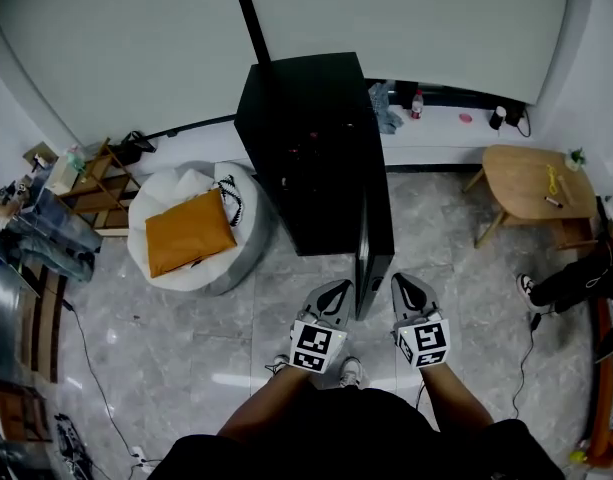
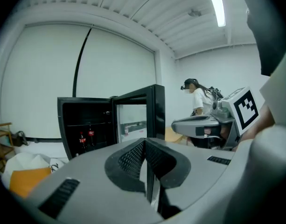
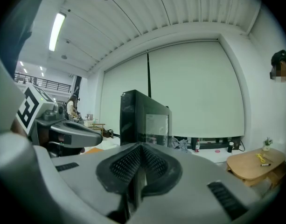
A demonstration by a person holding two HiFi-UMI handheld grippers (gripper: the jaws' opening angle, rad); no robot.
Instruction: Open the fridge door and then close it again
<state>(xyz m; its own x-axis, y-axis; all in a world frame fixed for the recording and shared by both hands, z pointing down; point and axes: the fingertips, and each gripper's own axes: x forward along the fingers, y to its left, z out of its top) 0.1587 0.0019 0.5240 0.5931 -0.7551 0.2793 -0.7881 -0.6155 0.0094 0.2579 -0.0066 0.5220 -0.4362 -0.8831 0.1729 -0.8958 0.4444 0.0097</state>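
Fridge: the black fridge (image 1: 311, 138) stands on the grey floor in the middle of the room, with its back to the far window blind.
Door: the fridge door (image 1: 372, 248) is swung wide open. It sticks out toward the near side from the fridge's right front corner and looks edge-on from above.
Inside: dark shelves, with a couple of red-labelled bottles (image 2: 86, 137) standing on one of them.
Left gripper: the left gripper (image 1: 336, 290) hangs just left of the door's near edge. Its jaws are pressed together with nothing between them, and it points at the open cabinet. I cannot tell whether it touches the door.
Right gripper: the right gripper (image 1: 406, 286) sits just right of that same edge, so the door runs between the two grippers. Its jaws are also pressed together and empty.
Holder: the person's shoes (image 1: 351, 371) are on the floor just near of the door's edge.
Left of the fridge: a white beanbag (image 1: 176, 193) lies close beside it, with an orange cushion (image 1: 189, 231) on top. A wooden rack (image 1: 98, 183) stands further left.
Right of the fridge: a low wooden table (image 1: 531, 183) stands well apart from it.
Far ledge: a small bottle (image 1: 417, 104) stands on the ledge under the window, right of the fridge.
Someone else: another person (image 2: 198, 101) stands beyond the right gripper, in the left gripper view.
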